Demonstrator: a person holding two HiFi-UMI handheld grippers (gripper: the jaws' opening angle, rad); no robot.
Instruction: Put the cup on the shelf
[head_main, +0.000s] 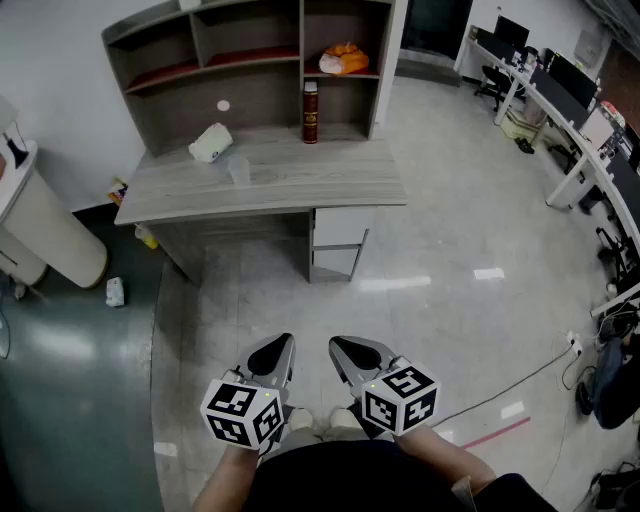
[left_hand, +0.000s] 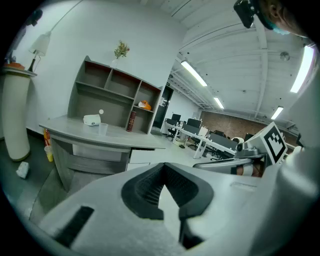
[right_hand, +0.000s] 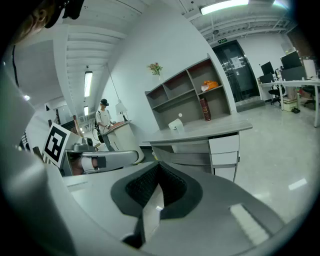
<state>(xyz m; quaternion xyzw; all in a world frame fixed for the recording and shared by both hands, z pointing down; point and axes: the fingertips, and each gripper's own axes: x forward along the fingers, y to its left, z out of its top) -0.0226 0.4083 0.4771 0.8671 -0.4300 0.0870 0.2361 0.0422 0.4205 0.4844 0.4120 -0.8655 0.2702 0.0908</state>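
Pale, glossy floor (head_main: 430, 250) spreads wide between us and the desk (head_main: 300, 180), with bare room to step forward. We see the desk's front edge run in a slight curve, with a drawer unit (head_main: 340, 240) under its right end. A white bin (head_main: 45, 235) stands just beside the desk's left end, and rows of office desks (head_main: 580, 130) line the far right, well apart from us. A cable (head_main: 520, 380) trails over the floor at our right.

On the desk the clear cup (head_main: 238, 170) stands upright near the middle, back from the front edge and just in front of a white roll (head_main: 210, 143) lying on its side. Behind them rises the shelf (head_main: 250, 50). A dark bottle (head_main: 310, 112) stands at its foot and an orange thing (head_main: 343, 60) lies in a right-hand bay.

We hold the left gripper (head_main: 275, 358) and the right gripper (head_main: 352, 360) low and close to the body, side by side and near each other. Both point forward and a little down toward the desk, well short of it. Each has its jaws closed together with nothing between them.
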